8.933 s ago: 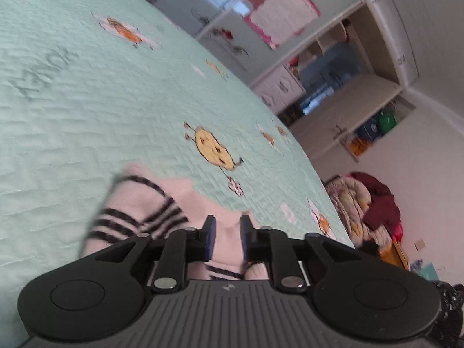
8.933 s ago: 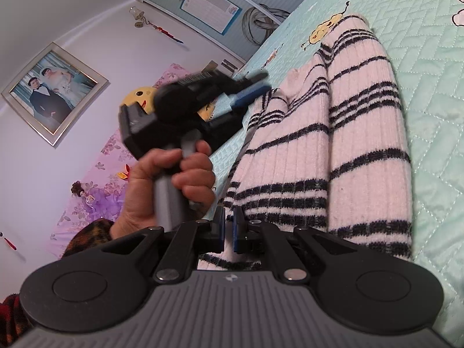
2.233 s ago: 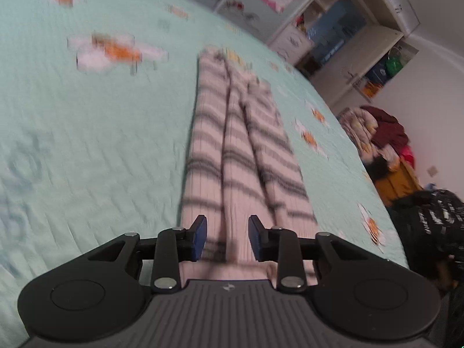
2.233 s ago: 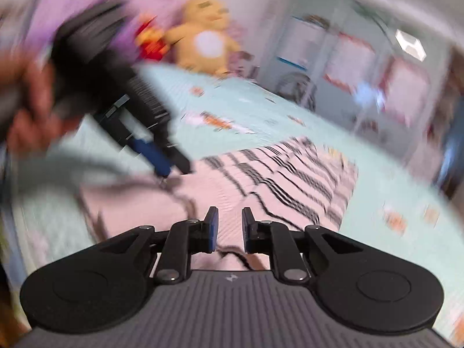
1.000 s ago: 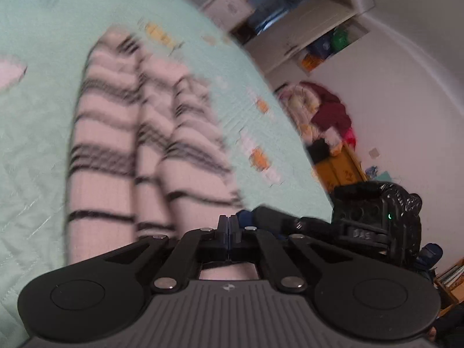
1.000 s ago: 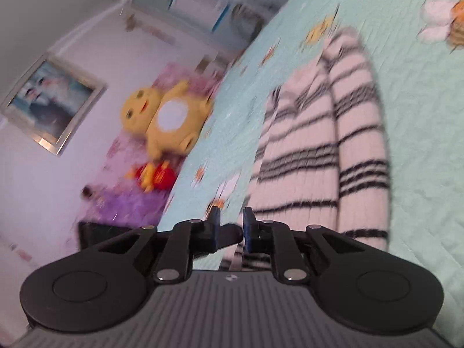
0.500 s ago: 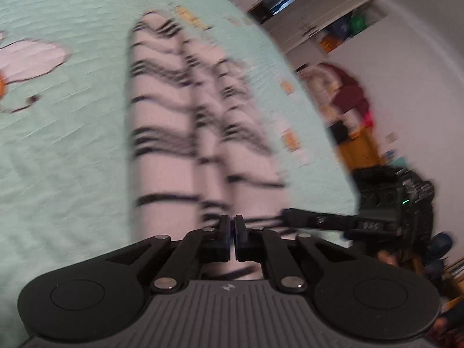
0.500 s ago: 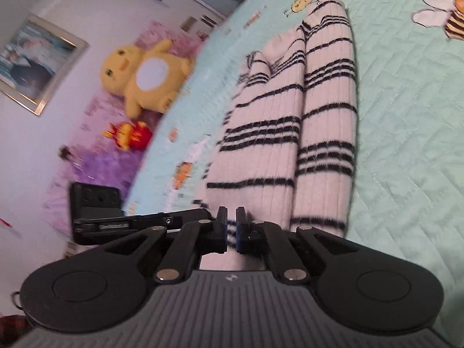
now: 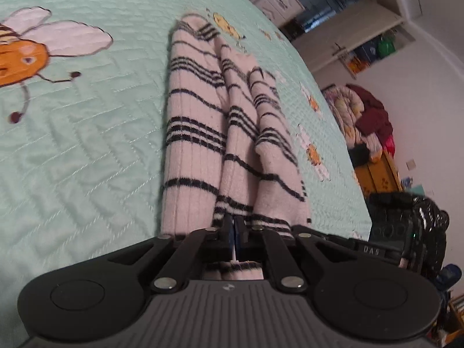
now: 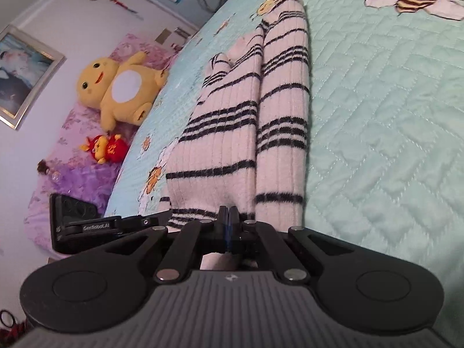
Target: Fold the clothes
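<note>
Now I have both the left gripper (image 9: 233, 226) and right gripper (image 10: 228, 217) pinching the near hem of the striped sweater (image 9: 203, 133), which lies lengthwise-folded on the bedspread (image 9: 87, 133); crosswise folding looks left.

pale pink ribbed knit sweater with thin black stripes (image 9: 203, 150) (image 10: 246, 133), folded into long narrow strip, flat on bed.
</note>
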`<state>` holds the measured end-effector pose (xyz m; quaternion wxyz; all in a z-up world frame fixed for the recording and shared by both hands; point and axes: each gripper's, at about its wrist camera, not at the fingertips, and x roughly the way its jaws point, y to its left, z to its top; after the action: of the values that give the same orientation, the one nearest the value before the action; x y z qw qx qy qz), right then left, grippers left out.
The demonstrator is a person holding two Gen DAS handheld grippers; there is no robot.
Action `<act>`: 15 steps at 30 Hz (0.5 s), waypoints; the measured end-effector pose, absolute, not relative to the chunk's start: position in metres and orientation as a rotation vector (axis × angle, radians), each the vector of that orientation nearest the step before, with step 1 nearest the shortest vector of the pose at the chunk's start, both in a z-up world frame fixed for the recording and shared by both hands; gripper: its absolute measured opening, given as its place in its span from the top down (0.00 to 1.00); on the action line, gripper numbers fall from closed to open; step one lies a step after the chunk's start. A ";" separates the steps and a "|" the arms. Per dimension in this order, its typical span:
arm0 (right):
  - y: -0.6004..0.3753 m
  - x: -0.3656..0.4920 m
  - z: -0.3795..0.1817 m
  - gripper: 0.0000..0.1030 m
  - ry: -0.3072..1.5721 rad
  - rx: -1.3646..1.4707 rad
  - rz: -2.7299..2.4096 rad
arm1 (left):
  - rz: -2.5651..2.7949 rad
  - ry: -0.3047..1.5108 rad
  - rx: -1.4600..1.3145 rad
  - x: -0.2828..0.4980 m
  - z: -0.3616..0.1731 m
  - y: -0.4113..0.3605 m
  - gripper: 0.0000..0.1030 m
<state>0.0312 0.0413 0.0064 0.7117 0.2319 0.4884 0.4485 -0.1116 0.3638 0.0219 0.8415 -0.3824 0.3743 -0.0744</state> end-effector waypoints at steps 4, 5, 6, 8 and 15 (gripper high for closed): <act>0.017 0.016 0.007 0.90 1.063 0.583 0.997 | -0.124 0.749 -0.808 -0.131 0.032 0.380 0.91; 0.007 0.016 0.006 0.86 1.047 0.614 0.984 | -0.113 0.740 -0.813 -0.133 0.033 0.385 0.89; -0.003 0.016 0.005 0.81 1.032 0.645 0.970 | -0.094 0.735 -0.828 -0.128 0.030 0.393 0.88; -0.021 0.023 0.002 0.56 0.999 0.685 0.902 | -0.051 0.730 -0.864 -0.115 0.022 0.408 0.84; -0.005 0.102 -0.015 0.56 0.965 0.782 0.876 | -0.034 0.682 -0.997 -0.044 -0.003 0.452 0.81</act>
<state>0.1016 -0.0049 -0.0146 0.7249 0.3544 0.4372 0.3972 -0.0442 0.4517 -0.0029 0.8230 -0.4687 0.3206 -0.0158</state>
